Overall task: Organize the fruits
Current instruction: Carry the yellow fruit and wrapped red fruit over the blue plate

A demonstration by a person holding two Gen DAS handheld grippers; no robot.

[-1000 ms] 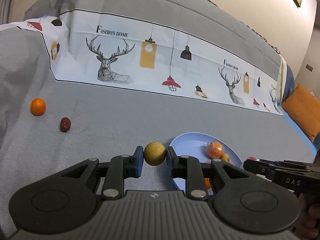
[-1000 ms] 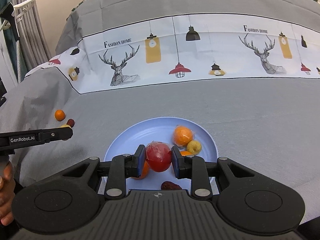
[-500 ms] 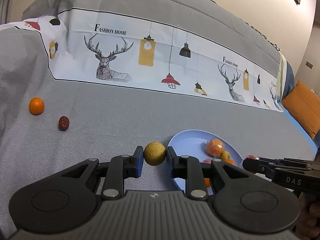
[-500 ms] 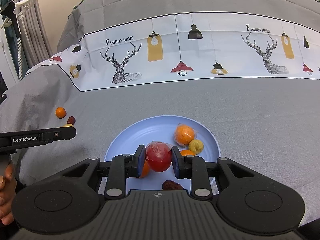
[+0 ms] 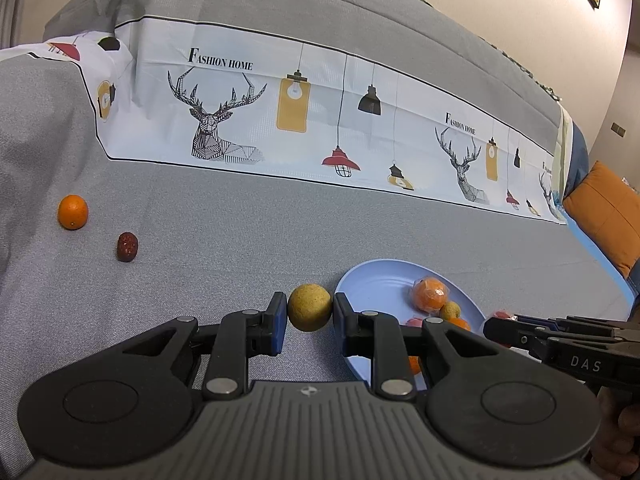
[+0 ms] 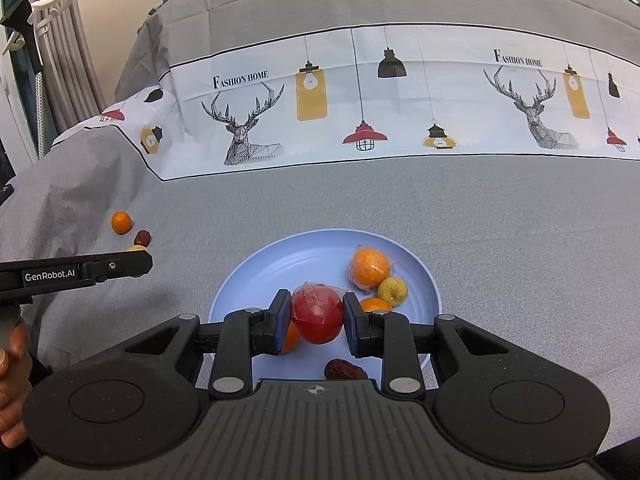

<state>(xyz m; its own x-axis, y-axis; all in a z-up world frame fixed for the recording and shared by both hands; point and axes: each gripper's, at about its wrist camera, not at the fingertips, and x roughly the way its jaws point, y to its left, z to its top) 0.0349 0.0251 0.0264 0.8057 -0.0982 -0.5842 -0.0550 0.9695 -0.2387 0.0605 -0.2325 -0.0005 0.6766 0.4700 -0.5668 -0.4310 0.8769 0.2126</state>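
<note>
My left gripper (image 5: 310,316) is shut on a round yellow-brown fruit (image 5: 310,307), held just left of the blue plate (image 5: 372,284). My right gripper (image 6: 316,318) is shut on a plastic-wrapped red fruit (image 6: 318,314) above the blue plate (image 6: 280,264). On the plate lie a wrapped orange (image 6: 369,269), a small yellow fruit (image 6: 393,291), an orange piece (image 6: 374,304) and a dark date (image 6: 344,370). A loose orange (image 5: 73,211) and a dark red date (image 5: 127,246) lie on the grey cloth at the left.
The surface is a grey cloth with a white printed band of deer and lamps (image 5: 280,120) behind the plate. An orange cushion (image 5: 608,208) sits at the far right. A curtain and a white rack (image 6: 44,40) stand at the left in the right wrist view.
Both grippers keep their fruits. The views have shifted slightly, and the plate sits a little farther from the left gripper's camera.
</note>
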